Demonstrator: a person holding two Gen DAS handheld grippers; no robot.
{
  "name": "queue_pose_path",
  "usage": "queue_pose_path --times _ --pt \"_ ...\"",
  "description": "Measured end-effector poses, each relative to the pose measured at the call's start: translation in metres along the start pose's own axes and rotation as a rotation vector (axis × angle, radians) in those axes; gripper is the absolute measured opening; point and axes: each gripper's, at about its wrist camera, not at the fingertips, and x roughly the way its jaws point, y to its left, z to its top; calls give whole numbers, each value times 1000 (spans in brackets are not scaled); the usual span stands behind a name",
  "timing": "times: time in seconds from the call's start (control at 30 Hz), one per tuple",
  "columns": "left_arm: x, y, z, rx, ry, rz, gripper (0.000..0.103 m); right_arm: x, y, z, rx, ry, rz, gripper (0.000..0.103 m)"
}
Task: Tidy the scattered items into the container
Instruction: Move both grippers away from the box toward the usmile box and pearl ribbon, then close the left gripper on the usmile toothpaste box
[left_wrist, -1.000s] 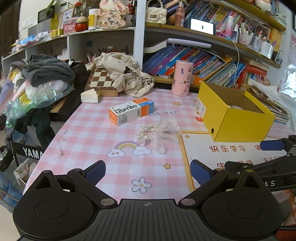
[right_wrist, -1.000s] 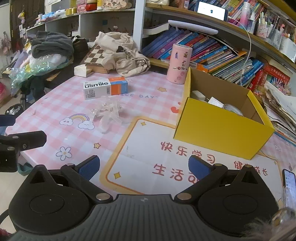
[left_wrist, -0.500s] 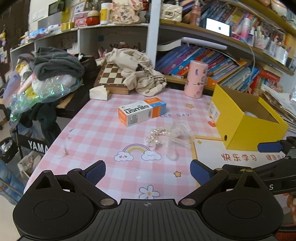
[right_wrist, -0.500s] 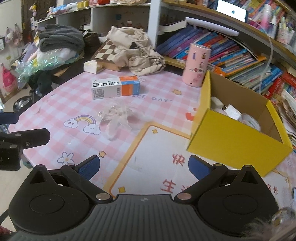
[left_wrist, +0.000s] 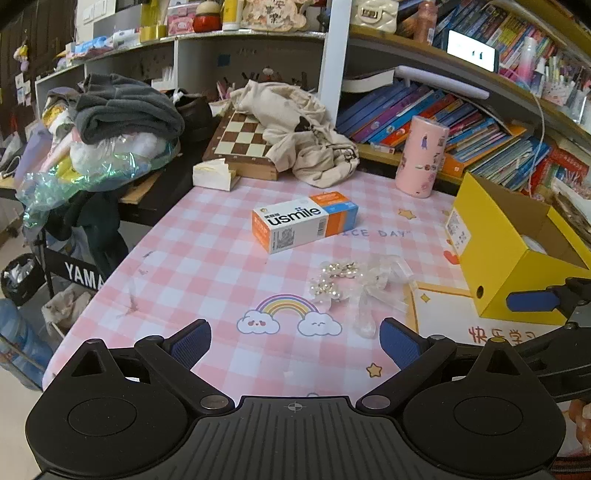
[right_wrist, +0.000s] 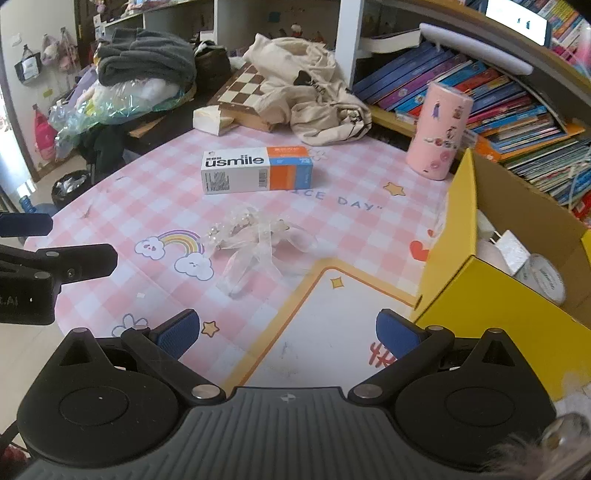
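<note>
Left wrist view: left gripper (left_wrist: 295, 338) spread wide, holding nothing, closer to table than a second ago | pearl-and-ribbon hair bow (left_wrist: 354, 284) at 12 o'clock, nearer now | usmile box (left_wrist: 304, 220) beyond, 12 | yellow box (left_wrist: 517, 254) at 2 | right gripper (right_wrist: 288, 330) spread, holding nothing; bow at 11, yellow box at 2.
</note>
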Motion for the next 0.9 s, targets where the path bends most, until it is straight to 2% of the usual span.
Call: queue_pose_path --times 0.33,0.9 --pt "28 -2 21 6 10 10 99 28 -8 14 -33 25 88 103" --pt "86 -8 69 145 8 37 99 82 -15 47 -38 52 207 103"
